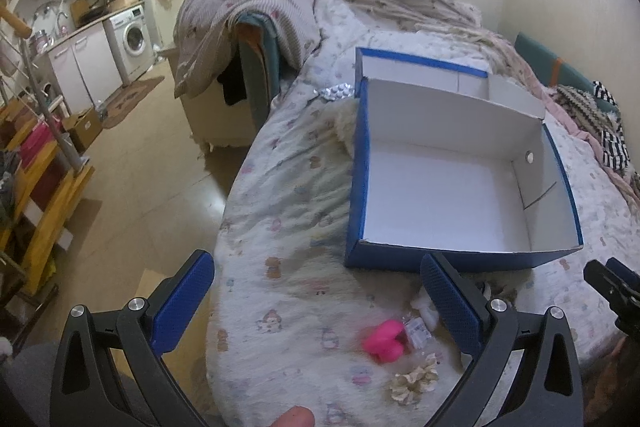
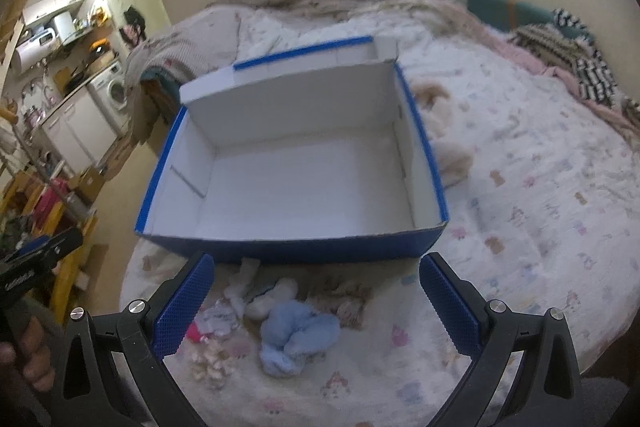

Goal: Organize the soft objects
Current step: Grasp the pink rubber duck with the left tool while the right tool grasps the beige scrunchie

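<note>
Judging from the present layout, the sorting has not begun: nothing has been put away. The blue box (image 2: 288,251) sits open on the bed (image 2: 520,227), its lid flap folded back at the far side, and its white interior shows bare floor and walls in both views. No item lies inside it.

The soft objects remain loose on the bedcover just in front of the box's near wall. In the right wrist view these are a light blue cloth bundle (image 2: 298,341), a white plush piece (image 2: 272,297), a brownish fuzzy item (image 2: 344,297) that is too blurred to identify, a cream scrunchie (image 2: 210,363) and a pink item (image 2: 194,331) partly hidden behind a finger of the tool. The left wrist view confirms the pink item (image 1: 385,341), the cream scrunchie (image 1: 414,381) and a small clear plastic packet (image 1: 416,329) beside them.

The right tool (image 2: 316,301) is spread wide with nothing between its fingers; it hangs above the pile, the blue bundle lying roughly between the finger lines. The left tool (image 1: 318,301) is likewise spread wide and holds nothing, positioned over the near bed edge.

Remaining work, in my assessment: every loose item has yet to be lifted and placed in the box. A blister pack (image 1: 336,91) beyond the box appears unrelated.
</note>
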The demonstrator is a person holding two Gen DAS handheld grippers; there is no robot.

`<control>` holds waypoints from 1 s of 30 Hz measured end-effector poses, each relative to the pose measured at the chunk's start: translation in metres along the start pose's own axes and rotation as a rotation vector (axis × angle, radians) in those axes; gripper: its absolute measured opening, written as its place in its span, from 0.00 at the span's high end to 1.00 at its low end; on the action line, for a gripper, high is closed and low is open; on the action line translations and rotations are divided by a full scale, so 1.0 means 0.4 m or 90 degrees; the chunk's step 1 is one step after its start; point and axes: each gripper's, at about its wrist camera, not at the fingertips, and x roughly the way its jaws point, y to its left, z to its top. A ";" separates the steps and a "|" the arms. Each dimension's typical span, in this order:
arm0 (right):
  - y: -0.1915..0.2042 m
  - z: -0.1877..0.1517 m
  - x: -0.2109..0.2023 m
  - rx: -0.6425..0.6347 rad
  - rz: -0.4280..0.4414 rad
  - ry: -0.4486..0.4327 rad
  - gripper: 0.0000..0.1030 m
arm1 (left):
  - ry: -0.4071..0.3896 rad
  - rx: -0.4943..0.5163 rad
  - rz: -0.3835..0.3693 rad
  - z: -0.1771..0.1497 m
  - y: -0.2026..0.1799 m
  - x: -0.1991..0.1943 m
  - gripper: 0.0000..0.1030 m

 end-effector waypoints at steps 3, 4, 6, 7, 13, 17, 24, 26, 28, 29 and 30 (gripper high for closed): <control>-0.003 0.018 0.021 -0.002 0.022 0.046 0.00 | 0.030 0.010 0.011 0.015 -0.004 0.027 0.00; -0.004 0.022 0.032 -0.004 0.028 0.062 0.00 | 0.042 0.017 0.013 0.020 -0.010 0.038 0.00; -0.003 0.026 0.055 -0.015 0.030 0.086 0.00 | 0.072 0.036 0.020 0.023 -0.022 0.069 0.00; -0.004 0.026 0.069 -0.021 0.023 0.098 0.00 | 0.081 0.040 0.026 0.021 -0.026 0.082 0.00; -0.041 0.004 0.144 0.019 0.022 0.154 0.00 | 0.222 0.039 -0.015 -0.035 -0.055 0.218 0.00; -0.065 -0.019 0.174 0.043 0.009 0.175 0.00 | 0.330 -0.019 -0.060 -0.111 -0.053 0.305 0.10; -0.087 -0.023 0.175 0.062 -0.001 0.174 0.00 | 0.366 -0.107 -0.057 -0.169 0.015 0.343 0.23; -0.087 -0.022 0.180 0.060 -0.004 0.174 0.00 | 0.371 -0.091 -0.077 -0.179 0.001 0.341 0.23; -0.083 -0.020 0.184 0.058 -0.004 0.173 0.00 | 0.379 -0.073 -0.095 -0.194 -0.022 0.340 0.23; -0.081 -0.018 0.187 0.058 -0.002 0.174 0.00 | 0.384 -0.059 -0.101 -0.204 -0.037 0.341 0.23; -0.081 -0.018 0.191 0.062 0.007 0.176 0.00 | 0.391 -0.046 -0.104 -0.215 -0.051 0.343 0.23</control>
